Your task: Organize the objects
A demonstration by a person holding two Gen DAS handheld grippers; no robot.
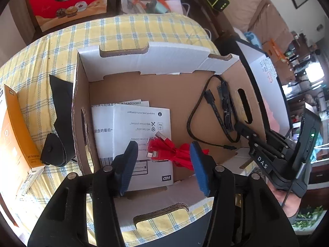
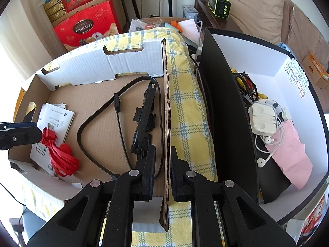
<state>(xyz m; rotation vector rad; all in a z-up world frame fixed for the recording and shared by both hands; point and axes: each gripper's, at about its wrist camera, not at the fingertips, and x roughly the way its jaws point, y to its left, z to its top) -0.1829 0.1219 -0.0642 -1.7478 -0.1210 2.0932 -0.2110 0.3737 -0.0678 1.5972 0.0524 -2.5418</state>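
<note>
An open cardboard box (image 1: 144, 61) stands on a yellow checked cloth. Inside lie white WD leaflets (image 1: 141, 127), a red cable bundle (image 1: 174, 152) and a black cable with a strap (image 1: 222, 107). My left gripper (image 1: 164, 164) is open above the red cable, a blue-padded finger on either side, holding nothing. My right gripper (image 2: 163, 173) is shut on the box's right side wall (image 2: 167, 107), one finger inside and one outside. The red cable (image 2: 61, 158) and black cable (image 2: 123, 119) also show in the right wrist view.
A black-and-white box (image 2: 277, 65) to the right holds earphones, a pink pouch and wires. An orange WD package (image 1: 14, 127) and a black strap (image 1: 59, 119) lie left of the cardboard box. A red gift box (image 1: 70, 2) stands behind.
</note>
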